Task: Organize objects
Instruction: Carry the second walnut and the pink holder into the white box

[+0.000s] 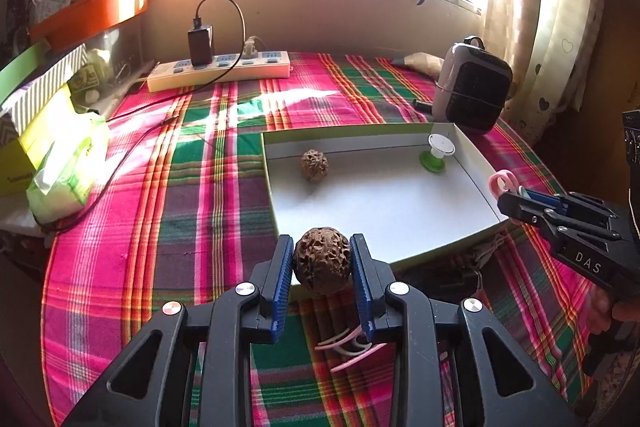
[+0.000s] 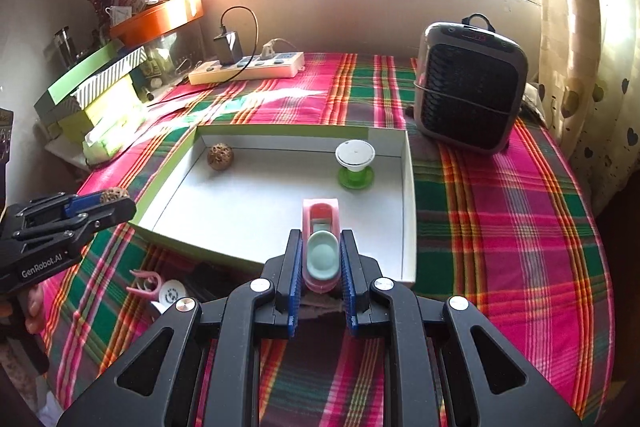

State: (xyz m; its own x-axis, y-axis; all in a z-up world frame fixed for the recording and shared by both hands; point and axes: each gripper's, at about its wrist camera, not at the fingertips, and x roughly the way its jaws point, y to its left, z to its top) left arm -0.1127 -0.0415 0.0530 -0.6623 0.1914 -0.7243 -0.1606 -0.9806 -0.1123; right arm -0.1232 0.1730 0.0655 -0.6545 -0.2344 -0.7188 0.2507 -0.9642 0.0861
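A plaid cloth (image 1: 168, 227) covers the whole table, and its edges run out of both views. On it lies a shallow white box (image 2: 409, 195) with green outer walls; its near edge is partly hidden behind the grippers. Behind the box stands a grey heater (image 2: 468, 87), and a power strip (image 1: 218, 69) lies by the wall under a very bright window, where details are washed out. Inside the box one walnut (image 1: 314, 165) rests near the far left corner, and a green spool (image 2: 355, 165) with a white top stands near the far right corner. The left gripper (image 1: 322, 263) pinches a second walnut (image 1: 322, 261) between its blue pads, above the near edge of the box. The right gripper (image 2: 322, 263) is pressed together on a pink clip (image 2: 321, 251) with a pale green part; what this thing exactly is, I cannot tell. Some pink and white small things (image 2: 154, 287) lie on the cloth in front of the box, half hidden and hard to make out.
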